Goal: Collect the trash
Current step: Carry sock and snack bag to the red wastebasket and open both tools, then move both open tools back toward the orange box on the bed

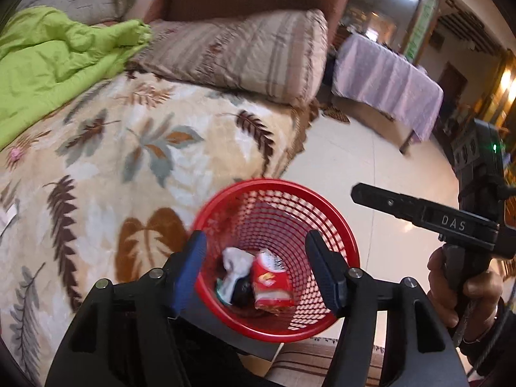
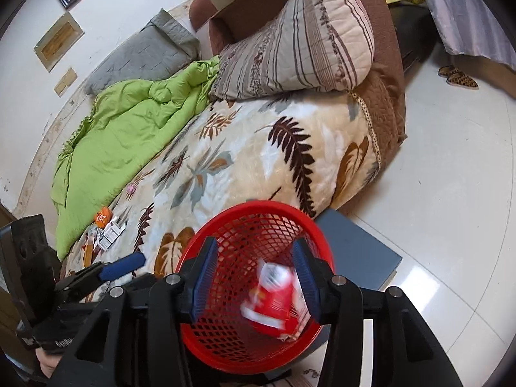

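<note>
Reading "DAS" on right gripper (image 1: 354, 193), red basket (image 1: 350, 242)

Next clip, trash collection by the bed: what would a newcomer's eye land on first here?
First, the red mesh basket on the floor beside the bed, right under both grippers, holding a red snack packet and a crumpled white wrapper. Next, the bright green quilt bunched on the leaf-patterned blanket. Small litter, an orange wrapper and a white carton, lies at the quilt's near edge.

Both tools (image 1: 256, 271) (image 2: 254, 277) open (angled downward).
</note>
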`<state>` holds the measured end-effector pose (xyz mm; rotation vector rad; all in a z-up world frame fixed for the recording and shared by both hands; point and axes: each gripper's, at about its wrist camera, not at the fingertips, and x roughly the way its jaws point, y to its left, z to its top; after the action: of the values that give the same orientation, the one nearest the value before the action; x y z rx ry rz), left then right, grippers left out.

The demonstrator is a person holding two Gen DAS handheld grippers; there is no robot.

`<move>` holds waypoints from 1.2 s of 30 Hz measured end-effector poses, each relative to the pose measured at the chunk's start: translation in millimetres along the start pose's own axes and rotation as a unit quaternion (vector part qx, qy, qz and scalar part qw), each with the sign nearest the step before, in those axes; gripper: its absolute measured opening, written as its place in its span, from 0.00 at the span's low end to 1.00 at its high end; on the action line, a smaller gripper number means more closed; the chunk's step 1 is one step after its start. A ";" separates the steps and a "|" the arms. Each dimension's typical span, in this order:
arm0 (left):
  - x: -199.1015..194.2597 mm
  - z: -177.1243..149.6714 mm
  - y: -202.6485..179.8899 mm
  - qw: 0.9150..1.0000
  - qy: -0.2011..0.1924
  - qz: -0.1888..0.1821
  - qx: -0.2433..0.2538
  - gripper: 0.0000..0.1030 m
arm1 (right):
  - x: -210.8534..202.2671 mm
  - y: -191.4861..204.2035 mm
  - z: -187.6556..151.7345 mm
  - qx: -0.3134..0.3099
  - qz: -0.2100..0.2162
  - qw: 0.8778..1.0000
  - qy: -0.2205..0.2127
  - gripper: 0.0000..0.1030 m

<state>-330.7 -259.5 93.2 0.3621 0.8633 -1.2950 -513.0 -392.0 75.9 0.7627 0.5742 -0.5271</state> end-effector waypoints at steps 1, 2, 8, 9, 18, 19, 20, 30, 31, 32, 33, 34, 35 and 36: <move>-4.4 0.4 3.3 1.000 -0.005 0.004 -0.004 0.61 | 0.4 1.1 1.0 -0.002 0.001 1.000 -0.001 0.50; -9.5 0.6 6.9 1.000 -0.011 0.009 -0.008 0.61 | 0.4 3.5 2.2 -0.005 0.003 1.000 -0.002 0.50; -40.9 -5.0 41.8 0.998 -0.030 0.048 -0.038 0.61 | 14.7 40.1 5.4 -0.037 0.053 0.998 0.005 0.51; -47.9 -7.7 48.3 0.997 -0.033 0.056 -0.043 0.61 | 20.0 51.1 4.7 -0.044 0.069 0.997 0.011 0.51; -128.7 -41.3 150.6 0.977 -0.088 0.141 -0.131 0.63 | 64.7 166.0 3.0 -0.133 0.158 0.977 0.047 0.52; -136.0 -45.6 163.1 0.974 -0.092 0.152 -0.139 0.64 | 73.4 182.7 2.9 -0.144 0.162 0.975 0.055 0.52; -143.5 -49.9 177.6 0.970 -0.095 0.165 -0.148 0.64 | 79.5 193.6 3.1 -0.149 0.165 0.973 0.060 0.53; -206.6 -90.9 338.4 0.922 -0.092 0.289 -0.242 0.68 | 193.6 306.0 -16.5 -0.165 0.206 0.953 0.150 0.57; -209.1 -92.4 353.6 0.920 -0.087 0.292 -0.247 0.68 | 201.1 312.8 -19.6 -0.169 0.205 0.952 0.151 0.57; -210.2 -92.9 363.3 0.919 -0.086 0.294 -0.248 0.68 | 208.9 318.3 -23.2 -0.172 0.200 0.952 0.153 0.57; -212.0 -92.3 378.8 0.920 -0.087 0.289 -0.251 0.68 | 215.5 321.4 -26.0 -0.171 0.202 0.951 0.157 0.57; -211.7 -91.0 390.4 0.921 -0.087 0.282 -0.253 0.68 | 222.8 322.9 -31.0 -0.169 0.209 0.950 0.162 0.57; -209.7 -88.8 402.0 0.921 -0.087 0.280 -0.256 0.68 | 226.5 322.8 -34.8 -0.170 0.208 0.949 0.164 0.57; -206.5 -85.4 416.7 0.922 -0.089 0.273 -0.260 0.68 | 231.1 321.7 -40.4 -0.172 0.204 0.949 0.171 0.57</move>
<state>24.0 53.2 95.4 0.0468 0.8368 -0.5390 -155.3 -218.0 57.7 0.6154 0.7806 0.0943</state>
